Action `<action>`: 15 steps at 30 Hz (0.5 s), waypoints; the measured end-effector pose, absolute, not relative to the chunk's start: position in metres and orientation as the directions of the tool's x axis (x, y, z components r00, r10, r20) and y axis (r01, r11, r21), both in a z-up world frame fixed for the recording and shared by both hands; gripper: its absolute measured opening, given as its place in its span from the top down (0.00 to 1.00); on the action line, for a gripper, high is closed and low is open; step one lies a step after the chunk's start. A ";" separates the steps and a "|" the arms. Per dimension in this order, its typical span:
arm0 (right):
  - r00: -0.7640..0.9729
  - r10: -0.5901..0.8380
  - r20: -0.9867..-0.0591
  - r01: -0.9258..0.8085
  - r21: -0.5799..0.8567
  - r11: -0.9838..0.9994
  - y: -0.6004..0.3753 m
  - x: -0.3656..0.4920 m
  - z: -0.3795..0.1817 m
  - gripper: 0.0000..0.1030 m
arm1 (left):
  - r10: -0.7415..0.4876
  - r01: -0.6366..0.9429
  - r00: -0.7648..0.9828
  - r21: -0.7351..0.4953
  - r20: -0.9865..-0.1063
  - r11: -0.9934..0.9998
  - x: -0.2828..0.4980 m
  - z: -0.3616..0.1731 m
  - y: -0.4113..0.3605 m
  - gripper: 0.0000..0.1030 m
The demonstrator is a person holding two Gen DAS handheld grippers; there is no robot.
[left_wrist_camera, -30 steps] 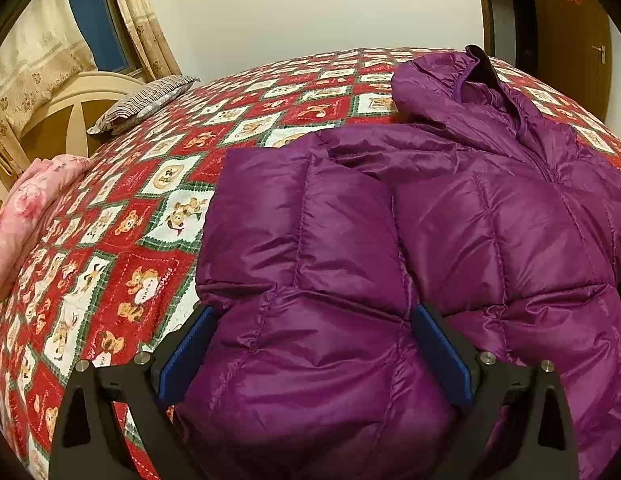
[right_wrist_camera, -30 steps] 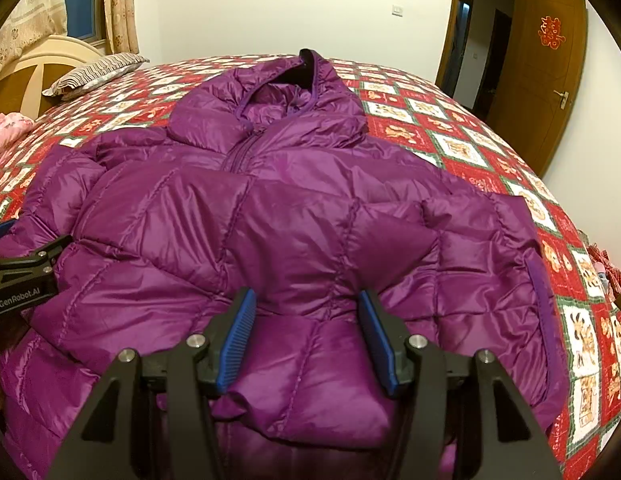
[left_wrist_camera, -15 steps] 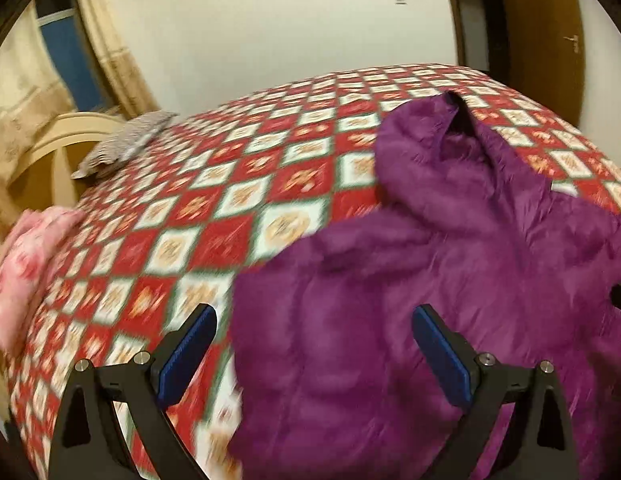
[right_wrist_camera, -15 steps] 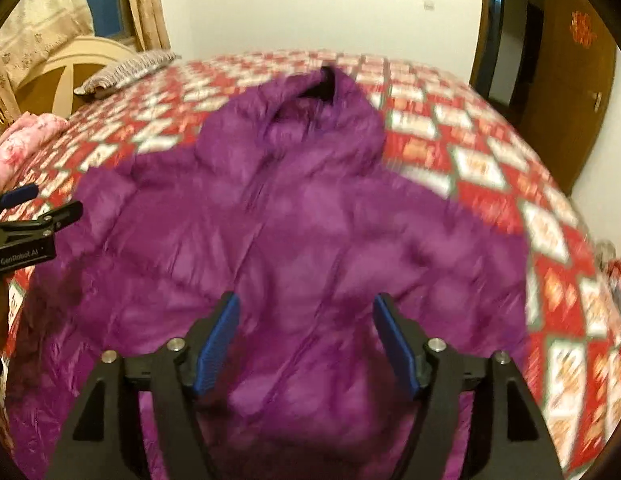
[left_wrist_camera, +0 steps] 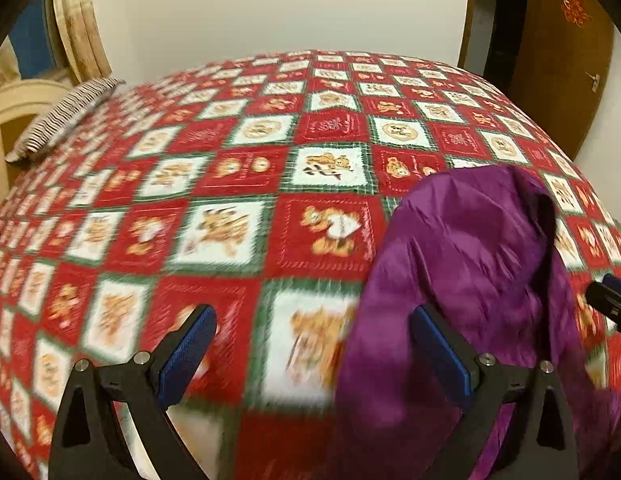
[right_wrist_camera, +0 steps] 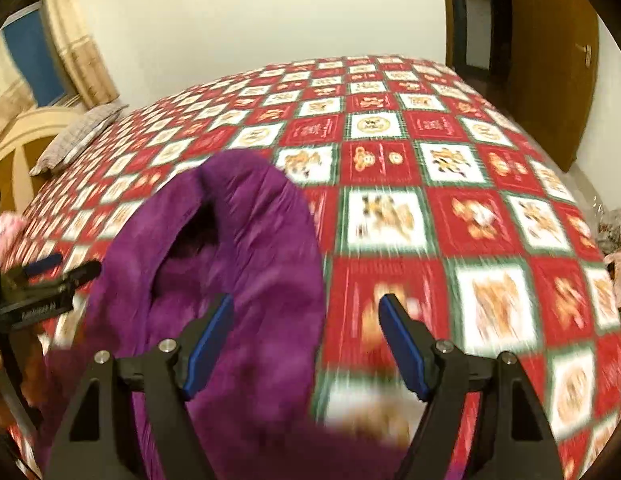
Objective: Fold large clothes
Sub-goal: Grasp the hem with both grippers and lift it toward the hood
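Note:
The purple puffer jacket (left_wrist_camera: 470, 280) lies on the bed; only its hood end shows. In the left wrist view it is at the lower right, in the right wrist view (right_wrist_camera: 230, 248) at the lower left. My left gripper (left_wrist_camera: 312, 354) is open and empty, its right finger over the hood's edge; it also shows in the right wrist view (right_wrist_camera: 38, 280). My right gripper (right_wrist_camera: 306, 344) is open and empty, its left finger over the hood. Both views are motion-blurred.
The bed has a red, white and green bear-patterned bedspread (left_wrist_camera: 250, 168). A striped pillow (left_wrist_camera: 58, 120) lies by the cream headboard at the far left. A brown door (right_wrist_camera: 550, 60) stands at the far right. Pink fabric (right_wrist_camera: 10, 228) lies at the left edge.
Both grippers have moved forward along the jacket from its hem and body to the hood. The jacket's body has dropped out of view. Both grippers stay open.

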State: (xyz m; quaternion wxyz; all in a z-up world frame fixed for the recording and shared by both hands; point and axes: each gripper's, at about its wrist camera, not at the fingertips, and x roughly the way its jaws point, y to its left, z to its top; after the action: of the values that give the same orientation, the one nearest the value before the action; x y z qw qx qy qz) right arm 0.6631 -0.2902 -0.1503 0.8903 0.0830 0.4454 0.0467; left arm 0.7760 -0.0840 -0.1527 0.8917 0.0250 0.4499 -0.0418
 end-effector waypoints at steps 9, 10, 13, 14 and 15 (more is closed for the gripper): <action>0.518 0.172 -0.838 -0.085 0.150 0.985 -0.272 0.710 -0.187 0.94 | -0.175 0.287 0.591 0.003 -0.787 0.958 0.777 -0.171 -0.108 0.98; 0.522 0.167 -0.836 -0.088 0.142 0.986 -0.272 0.708 -0.184 0.94 | -0.174 0.296 0.607 0.018 -0.776 0.955 0.771 -0.165 -0.110 0.99; 0.574 0.177 -0.799 -0.110 0.139 0.984 -0.274 0.684 -0.159 0.95 | -0.175 0.301 0.650 0.039 -0.740 0.953 0.751 -0.141 -0.106 0.99; 0.591 0.177 -0.787 -0.115 0.135 0.984 -0.275 0.678 -0.151 0.96 | -0.185 0.299 0.666 0.031 -0.723 0.954 0.742 -0.130 -0.101 0.99; 0.612 0.179 -0.770 -0.125 0.129 0.984 -0.276 0.666 -0.139 0.96 | -0.188 0.296 0.678 0.030 -0.710 0.955 0.736 -0.123 -0.098 0.99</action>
State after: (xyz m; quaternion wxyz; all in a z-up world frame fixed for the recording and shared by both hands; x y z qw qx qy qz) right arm 0.6655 -0.2757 -0.1387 0.8973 0.0313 0.4320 0.0845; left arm 0.7360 -0.0984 -0.1232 0.9132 0.0713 0.3786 -0.1326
